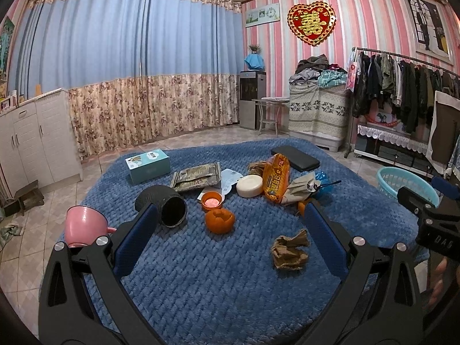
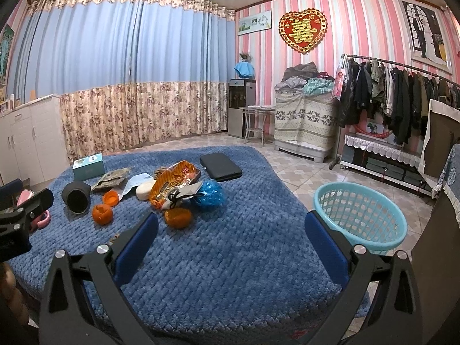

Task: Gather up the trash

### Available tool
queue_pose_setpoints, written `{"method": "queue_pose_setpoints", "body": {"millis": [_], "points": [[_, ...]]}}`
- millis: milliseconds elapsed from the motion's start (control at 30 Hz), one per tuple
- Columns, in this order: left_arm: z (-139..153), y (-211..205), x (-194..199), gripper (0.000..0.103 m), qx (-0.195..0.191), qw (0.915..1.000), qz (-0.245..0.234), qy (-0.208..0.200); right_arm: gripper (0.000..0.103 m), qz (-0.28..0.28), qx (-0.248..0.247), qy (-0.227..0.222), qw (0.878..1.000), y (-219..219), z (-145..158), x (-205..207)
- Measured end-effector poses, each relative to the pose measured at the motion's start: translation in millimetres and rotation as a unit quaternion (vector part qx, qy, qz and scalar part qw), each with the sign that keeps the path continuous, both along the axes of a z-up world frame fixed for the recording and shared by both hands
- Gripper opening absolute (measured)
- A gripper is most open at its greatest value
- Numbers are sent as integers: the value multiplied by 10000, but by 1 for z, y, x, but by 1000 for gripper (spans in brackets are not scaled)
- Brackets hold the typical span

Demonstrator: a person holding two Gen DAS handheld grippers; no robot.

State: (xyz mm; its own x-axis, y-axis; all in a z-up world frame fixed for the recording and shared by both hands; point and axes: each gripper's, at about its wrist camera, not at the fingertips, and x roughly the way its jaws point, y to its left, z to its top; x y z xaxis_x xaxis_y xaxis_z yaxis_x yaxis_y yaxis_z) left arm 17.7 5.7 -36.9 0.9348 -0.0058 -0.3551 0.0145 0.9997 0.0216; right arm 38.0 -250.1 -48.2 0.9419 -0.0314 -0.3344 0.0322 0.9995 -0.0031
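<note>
Litter lies on a blue blanket-covered table (image 1: 201,281): a crumpled brown paper (image 1: 289,250), an orange peel (image 1: 219,221), an orange snack bag (image 1: 276,179) and a blue plastic wrapper (image 2: 210,194). My left gripper (image 1: 230,230) hovers open above the near part, with the peel and the brown paper between its fingers' lines. My right gripper (image 2: 230,235) is open too, over bare blanket, with a second orange peel (image 2: 177,217) just beyond its left finger. A turquoise basket (image 2: 359,215) sits on the floor to the right.
Also on the blanket are a black cup on its side (image 1: 169,205), a pink cup (image 1: 83,225), a teal box (image 1: 148,165), a black case (image 2: 220,166), a white round tub (image 1: 249,185) and an orange lid (image 1: 212,201). A cabinet (image 1: 31,141) stands left, a clothes rack (image 2: 402,95) right.
</note>
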Motion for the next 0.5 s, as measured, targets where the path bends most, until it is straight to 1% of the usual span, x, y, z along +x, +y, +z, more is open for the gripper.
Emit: {"method": "queue_pose_setpoints", "body": {"millis": [33, 67, 100, 267, 500], "points": [[-2, 1, 1, 98, 5, 10000, -7, 4, 99, -6, 6, 7, 10000, -1, 1, 0], [-3, 3, 2, 98, 9, 10000, -11, 8, 99, -16, 7, 15, 10000, -1, -5, 5], [-3, 3, 2, 98, 14, 10000, -4, 10, 99, -28, 4, 32, 10000, 0, -23, 21], [-12, 11, 7, 98, 65, 10000, 7, 60, 99, -81, -2, 67, 9999, -1, -17, 24], [-21, 26, 15, 98, 111, 9998, 121, 138, 99, -153, -79, 129, 9998, 1, -22, 27]]}}
